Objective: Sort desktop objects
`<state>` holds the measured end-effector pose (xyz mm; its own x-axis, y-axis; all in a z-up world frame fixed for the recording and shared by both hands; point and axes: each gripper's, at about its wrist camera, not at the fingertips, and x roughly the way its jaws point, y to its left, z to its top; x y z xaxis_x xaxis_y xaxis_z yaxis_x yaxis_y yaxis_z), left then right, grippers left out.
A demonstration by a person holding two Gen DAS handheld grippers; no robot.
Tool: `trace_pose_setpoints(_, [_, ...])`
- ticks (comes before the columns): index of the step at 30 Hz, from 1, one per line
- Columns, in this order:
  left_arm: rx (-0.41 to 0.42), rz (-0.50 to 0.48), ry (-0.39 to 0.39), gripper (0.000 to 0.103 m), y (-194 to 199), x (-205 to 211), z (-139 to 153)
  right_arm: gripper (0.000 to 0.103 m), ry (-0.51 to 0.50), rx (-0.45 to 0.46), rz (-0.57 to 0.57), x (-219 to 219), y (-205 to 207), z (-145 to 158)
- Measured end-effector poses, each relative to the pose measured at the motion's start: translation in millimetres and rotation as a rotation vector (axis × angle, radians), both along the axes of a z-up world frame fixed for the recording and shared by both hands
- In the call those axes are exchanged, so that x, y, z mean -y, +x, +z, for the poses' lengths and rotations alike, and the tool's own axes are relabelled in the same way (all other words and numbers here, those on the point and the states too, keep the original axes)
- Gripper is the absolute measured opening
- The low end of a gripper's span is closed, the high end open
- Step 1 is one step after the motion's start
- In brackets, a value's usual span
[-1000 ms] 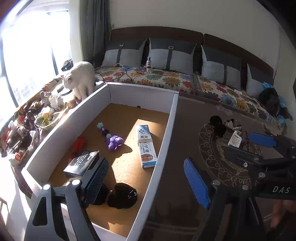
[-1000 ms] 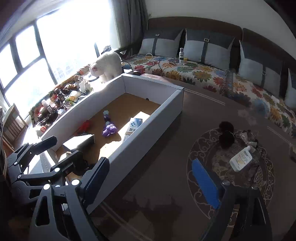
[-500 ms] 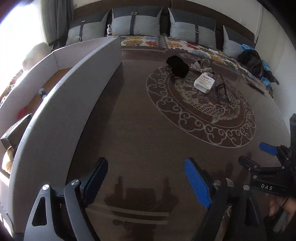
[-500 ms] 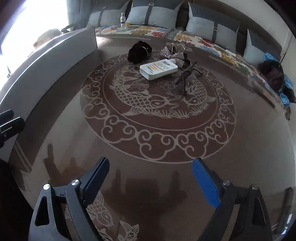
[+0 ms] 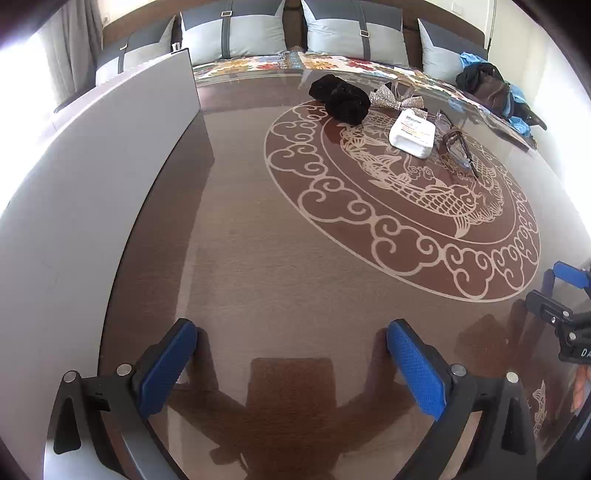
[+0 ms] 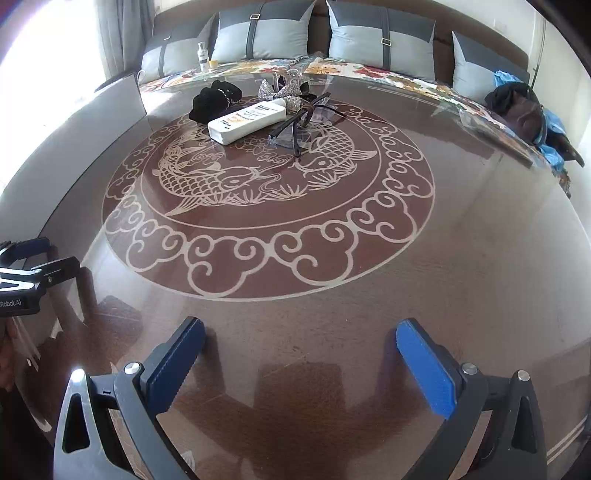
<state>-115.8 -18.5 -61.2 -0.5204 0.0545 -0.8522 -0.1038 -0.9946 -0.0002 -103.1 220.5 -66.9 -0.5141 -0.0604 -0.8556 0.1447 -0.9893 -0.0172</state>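
A cluster of desktop objects lies at the far side of the round brown table: a black fuzzy scrunchie (image 5: 341, 98) (image 6: 214, 99), a white flat bottle (image 5: 412, 134) (image 6: 247, 122), a silver glitter bow (image 5: 391, 98) (image 6: 280, 92) and dark-framed glasses (image 5: 458, 142) (image 6: 301, 123). My left gripper (image 5: 291, 347) hangs low over the bare near table, jaws opening wide, nothing between them. My right gripper (image 6: 301, 343) is likewise near the table's front, jaws opening, empty. Each gripper shows at the other view's edge.
A tall white box wall (image 5: 74, 177) (image 6: 118, 96) runs along the table's left side. Behind the table is a sofa with grey cushions (image 6: 258, 33), a small bottle (image 6: 202, 55) and a dark bag (image 6: 517, 107). A koi-pattern disc (image 6: 266, 192) marks the table's middle.
Both grippers have swung from above the white box down and right to the near table surface, pitching downward. Both sets of jaws spread wider. The box's inside is out of sight now.
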Motion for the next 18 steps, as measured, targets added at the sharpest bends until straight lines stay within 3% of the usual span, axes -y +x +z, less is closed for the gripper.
trace_pose_setpoints(2, [-0.061, -0.003, 0.005, 0.103, 7.9, 1.1, -2.2, 0.103, 0.005, 0.034, -0.010, 1.4, -19.7, 0.4])
trace_pose_setpoints(8, [-0.060, -0.007, 0.009, 0.103, 3.4, 1.0, -1.9, 0.095, -0.077, 0.021, -0.121, -0.4, -100.4, 25.2])
trace_pose_setpoints(12, [-0.060, -0.012, 0.009, 0.103, 2.1, 0.5, -1.7, 0.074, -0.112, 0.029, -0.197, 6.9, -153.7, 34.1])
trace_pose_setpoints(17, [-0.060, -0.012, 0.009, 0.103, 2.1, 0.5, -1.7, 0.068, -0.060, 0.043, -0.175, 22.6, -195.6, 26.1])
trace_pose_setpoints(18, [-0.060, -0.012, 0.009, 0.103, 2.1, 0.4, -1.8, 0.061, -0.057, 0.059, -0.158, 25.1, -200.8, 21.6])
